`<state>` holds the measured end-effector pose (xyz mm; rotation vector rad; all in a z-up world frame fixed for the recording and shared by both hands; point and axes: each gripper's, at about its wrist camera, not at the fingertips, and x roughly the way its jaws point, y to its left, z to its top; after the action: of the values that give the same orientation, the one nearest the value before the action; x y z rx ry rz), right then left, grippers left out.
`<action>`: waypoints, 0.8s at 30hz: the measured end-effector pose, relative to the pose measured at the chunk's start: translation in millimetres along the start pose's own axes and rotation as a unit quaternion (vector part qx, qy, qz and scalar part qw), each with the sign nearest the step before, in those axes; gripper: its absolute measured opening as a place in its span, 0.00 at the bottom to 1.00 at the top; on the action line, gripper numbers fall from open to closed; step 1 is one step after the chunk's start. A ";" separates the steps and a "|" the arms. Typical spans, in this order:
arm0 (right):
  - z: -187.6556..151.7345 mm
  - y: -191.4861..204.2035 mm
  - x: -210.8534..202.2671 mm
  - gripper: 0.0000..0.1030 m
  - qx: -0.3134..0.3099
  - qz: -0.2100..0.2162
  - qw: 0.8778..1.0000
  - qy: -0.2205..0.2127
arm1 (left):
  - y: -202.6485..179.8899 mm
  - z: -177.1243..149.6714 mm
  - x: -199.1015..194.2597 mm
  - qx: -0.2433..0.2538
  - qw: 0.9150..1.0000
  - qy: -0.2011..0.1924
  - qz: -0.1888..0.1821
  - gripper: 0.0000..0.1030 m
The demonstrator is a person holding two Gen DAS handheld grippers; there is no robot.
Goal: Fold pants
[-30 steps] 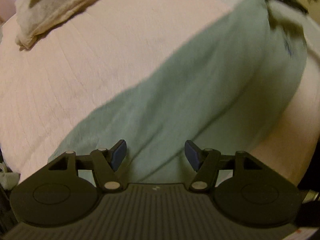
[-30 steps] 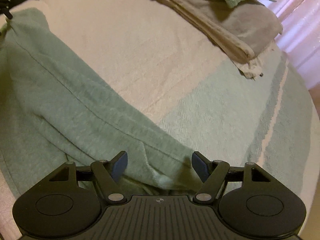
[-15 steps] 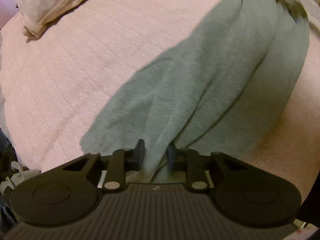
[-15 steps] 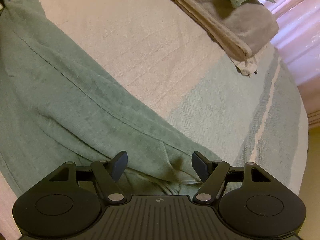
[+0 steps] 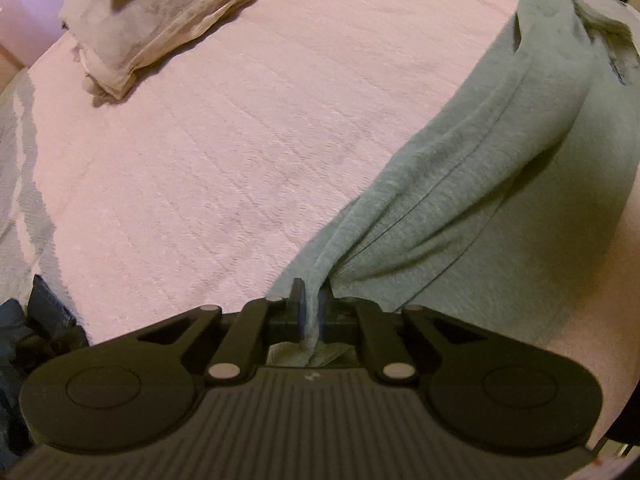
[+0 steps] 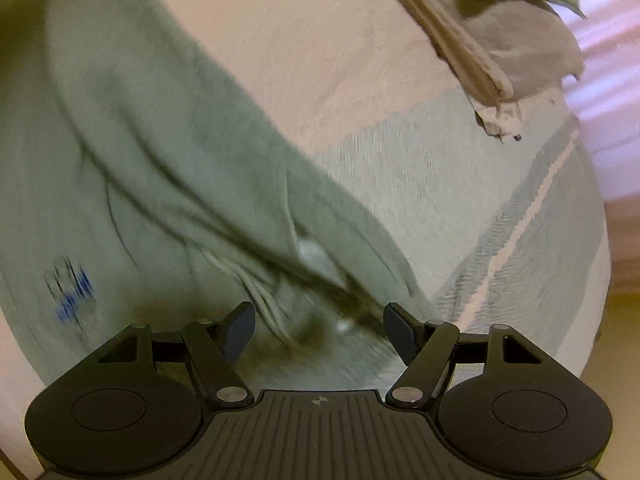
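The left claw [image 5: 314, 294] is clamped on the pants [image 5: 500, 168] hem — their long axis runs toward one o'clock across the bed [image 5: 240, 140]; the right claw [image 6: 319, 330] gapes empty over the waistband.

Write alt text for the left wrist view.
The left gripper is shut on a bunched edge of green pants, which stretch away to the upper right across a pale pink bedspread. Folded beige bedding lies at the top left.
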<state>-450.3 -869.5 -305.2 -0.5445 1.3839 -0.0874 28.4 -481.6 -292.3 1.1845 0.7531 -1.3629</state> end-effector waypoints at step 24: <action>7.5 -221.5 70.3 0.27 0.325 0.088 0.942 -0.007 | 110.1 140.7 -8.2 -0.049 0.998 0.004 0.024 0.04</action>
<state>-372.7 -1086.9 -276.4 0.1313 1.2882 -0.3792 102.2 -628.7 -222.4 1.1243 0.7838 -1.2681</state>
